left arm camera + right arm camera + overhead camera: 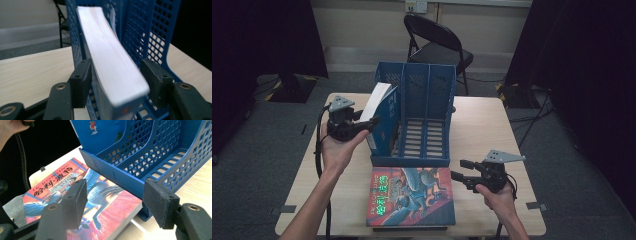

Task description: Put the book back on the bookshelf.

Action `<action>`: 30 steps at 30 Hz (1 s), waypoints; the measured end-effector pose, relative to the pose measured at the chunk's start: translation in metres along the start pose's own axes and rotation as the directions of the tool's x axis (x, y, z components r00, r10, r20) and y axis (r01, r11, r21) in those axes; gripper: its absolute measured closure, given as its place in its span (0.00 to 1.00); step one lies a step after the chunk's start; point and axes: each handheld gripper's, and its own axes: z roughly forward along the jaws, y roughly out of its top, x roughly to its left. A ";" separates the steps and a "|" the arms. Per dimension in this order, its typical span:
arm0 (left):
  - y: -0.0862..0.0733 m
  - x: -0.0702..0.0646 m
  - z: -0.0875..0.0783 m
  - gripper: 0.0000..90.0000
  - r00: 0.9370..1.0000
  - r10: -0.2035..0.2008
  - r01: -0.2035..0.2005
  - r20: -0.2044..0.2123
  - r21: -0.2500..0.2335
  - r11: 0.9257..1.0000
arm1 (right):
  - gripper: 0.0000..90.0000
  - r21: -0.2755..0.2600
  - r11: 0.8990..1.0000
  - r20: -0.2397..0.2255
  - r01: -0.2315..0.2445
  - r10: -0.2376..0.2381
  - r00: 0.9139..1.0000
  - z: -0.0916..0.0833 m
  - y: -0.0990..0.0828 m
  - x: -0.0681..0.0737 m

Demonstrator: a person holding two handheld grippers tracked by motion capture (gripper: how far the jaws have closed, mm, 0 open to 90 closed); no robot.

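A blue file rack with three slots stands on the table. A thick blue book leans tilted in its left slot. My left gripper reaches in from the left around that book. In the left gripper view the book's white page edge runs between the jaws of my left gripper; the left pad lies against the cover and the right pad stands a little off it, so the jaws are open. A red and blue book lies flat in front of the rack. My right gripper hovers open just right of it, nothing between its jaws.
A black folding chair stands behind the wooden table. The rack's middle and right slots hold nothing. Dark curtains hang at both sides of the room. The flat book reaches nearly to the table's near edge.
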 end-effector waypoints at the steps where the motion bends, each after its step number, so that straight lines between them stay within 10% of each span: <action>1: -0.005 0.001 -0.001 0.48 1.000 0.010 -0.010 0.005 0.009 1.000 | 0.40 0.002 1.000 0.002 -0.002 0.002 1.000 0.000 0.000 0.000; 16: -0.064 0.009 0.008 0.64 0.992 0.089 -0.097 0.084 0.092 0.991 | 0.40 0.007 1.000 -0.003 -0.001 0.001 1.000 0.004 0.000 0.002; 22: -0.058 0.007 0.005 0.61 0.994 0.078 -0.084 0.073 0.075 0.994 | 0.40 0.008 1.000 -0.001 -0.002 0.002 1.000 0.004 0.000 0.001; 30: -0.005 0.008 -0.007 0.53 0.998 -0.004 0.001 0.063 0.048 0.999 | 0.39 0.009 1.000 -0.002 -0.001 0.002 1.000 0.004 0.000 0.001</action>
